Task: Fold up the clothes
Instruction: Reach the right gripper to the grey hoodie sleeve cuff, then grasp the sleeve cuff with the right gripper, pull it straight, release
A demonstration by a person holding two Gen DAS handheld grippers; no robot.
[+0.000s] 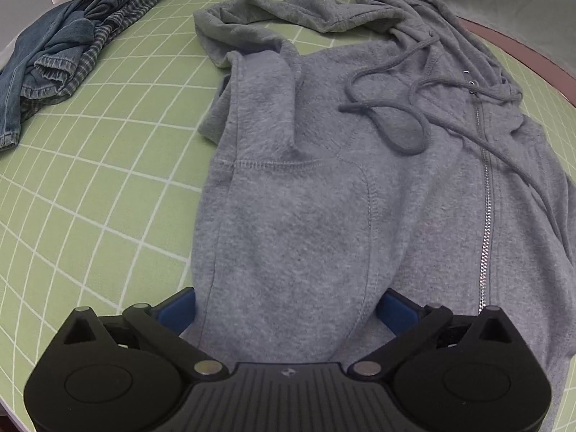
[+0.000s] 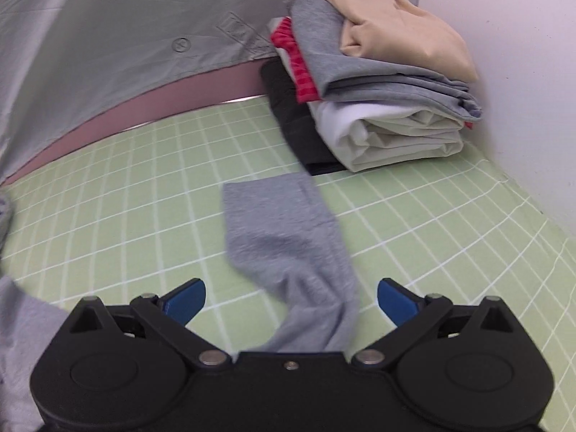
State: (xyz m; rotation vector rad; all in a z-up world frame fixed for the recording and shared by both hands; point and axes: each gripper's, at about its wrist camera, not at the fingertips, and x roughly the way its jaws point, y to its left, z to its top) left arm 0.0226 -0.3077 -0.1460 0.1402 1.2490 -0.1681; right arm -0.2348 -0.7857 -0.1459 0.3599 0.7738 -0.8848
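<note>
Grey sleeve [image 2: 288,237] blurred — hoodie [image 1: 324,198] hem hidden, cropped.

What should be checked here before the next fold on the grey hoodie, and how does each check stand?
1. Left gripper open over the grey hoodie: ok.
2. Right gripper open, sleeve loose between its fingers: ok.
3. Zipper closed: ok along the visible part.
4. Drawstring tucked in: not ok, looped on the chest.
5. Hood flat: not ok, bunched.
6. Folded stack apart from the sleeve: ok.
</note>
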